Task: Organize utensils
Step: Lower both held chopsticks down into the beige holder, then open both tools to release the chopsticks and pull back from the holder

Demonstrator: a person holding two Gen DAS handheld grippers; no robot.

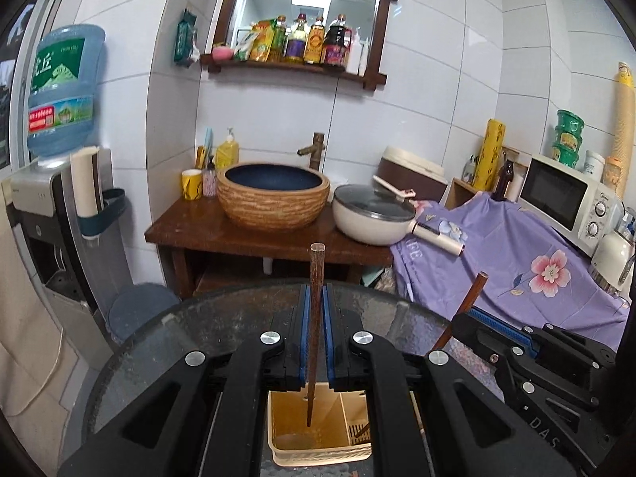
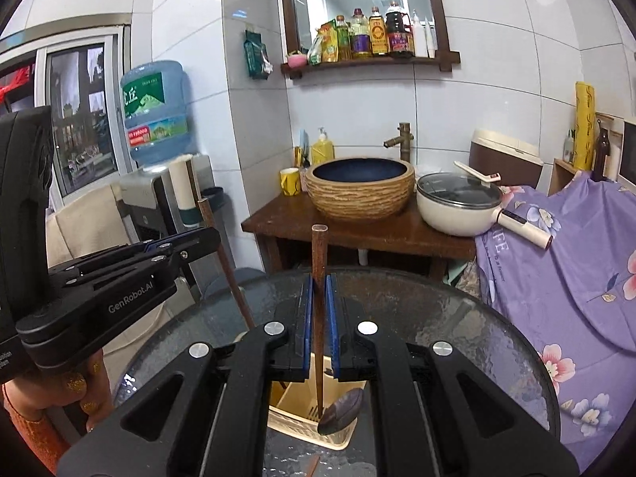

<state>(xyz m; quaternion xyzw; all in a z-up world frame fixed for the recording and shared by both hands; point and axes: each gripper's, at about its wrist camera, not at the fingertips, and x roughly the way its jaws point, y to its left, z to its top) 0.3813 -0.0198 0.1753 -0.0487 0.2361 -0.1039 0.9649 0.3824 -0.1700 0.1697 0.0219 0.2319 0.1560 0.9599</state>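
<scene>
My left tool (image 1: 314,298) clenches a slim wooden chopstick (image 1: 315,318), tip over the beige slotted holder (image 1: 318,455); right tool (image 2: 319,290) grips a dark wooden spoon (image 2: 342,405)

White glossy tiles (image 1: 417,91) covered the walls, catching soft reflections of the light. A dark wood-framed mirror (image 1: 306,12) hung above a shelf (image 1: 278,65) of bottles. Below it stood a wooden washstand (image 1: 222,234) carrying a woven-look basin (image 1: 272,198) with a brass tap (image 1: 314,149) behind. A water dispenser (image 1: 59,206) with a blue bottle (image 1: 63,91) stood at left, beside a window (image 2: 83,119). A purple floral cloth (image 1: 528,262) draped the furniture at right, under a white microwave (image 1: 564,198). The round glass tabletop (image 1: 222,318) lay nearest.
</scene>
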